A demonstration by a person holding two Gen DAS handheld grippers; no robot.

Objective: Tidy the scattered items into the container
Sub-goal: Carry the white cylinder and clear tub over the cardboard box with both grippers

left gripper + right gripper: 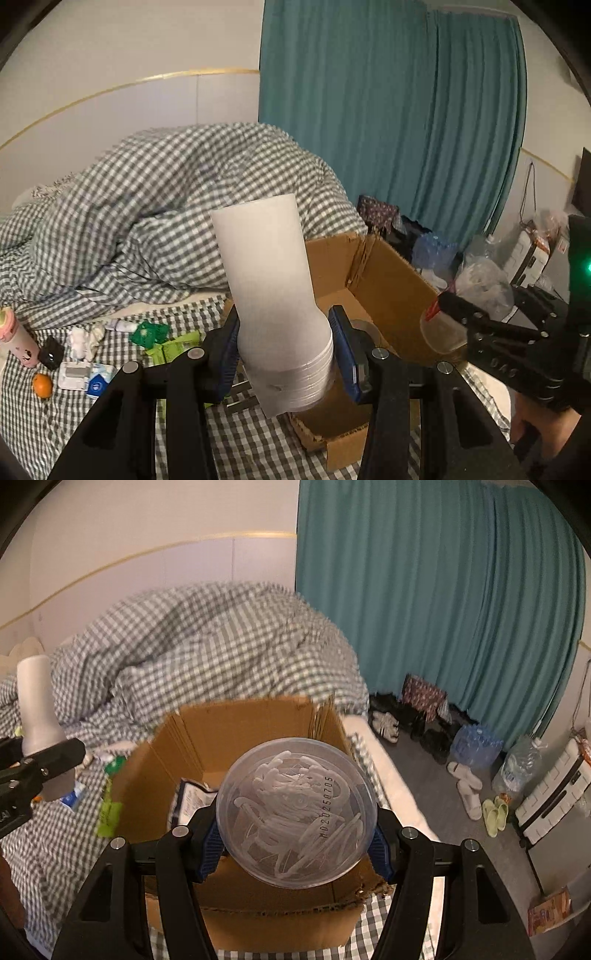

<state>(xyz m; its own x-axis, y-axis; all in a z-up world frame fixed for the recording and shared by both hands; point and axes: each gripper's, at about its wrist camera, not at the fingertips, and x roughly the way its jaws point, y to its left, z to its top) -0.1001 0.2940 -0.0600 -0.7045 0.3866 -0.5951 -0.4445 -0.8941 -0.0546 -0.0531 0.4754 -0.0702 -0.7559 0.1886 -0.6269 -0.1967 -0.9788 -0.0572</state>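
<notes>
Left wrist view, left gripper [284,354]: closed on a stack of white cups [275,295], its blue pads pressing the wide end; the stack stands up and tilts slightly left.
Left wrist view, box: the cardboard box [391,280] sits on the checked bed cover [44,417], open-topped, just behind and right of the cups; something round and grey lies on its floor, too hidden to name.
Left wrist view, right gripper [443,314]: reaches in from the right over the box, holding a clear tub [439,328] with a red edge.
Left wrist view, still loose: a pink bottle [18,343], an orange [41,384], a small black object [51,352], white packets [79,373], green packaging [162,339], all on the cover left of the box.

Right wrist view, right gripper [295,834]: closed on the clear tub [295,812], whose round base faces the camera with white strands inside.
Right wrist view, box: the cardboard box [236,734] lies directly beyond the tub; a flat printed packet [192,797] already lies inside.
Right wrist view, left gripper [40,760]: at the left edge, holding the white cups [35,709] beside the box.

Progress: judged early to middle; a little is in the box, two items are held near its opening, and several remain scattered on the bed.
Next: likely lowering both items in and letting go.
</notes>
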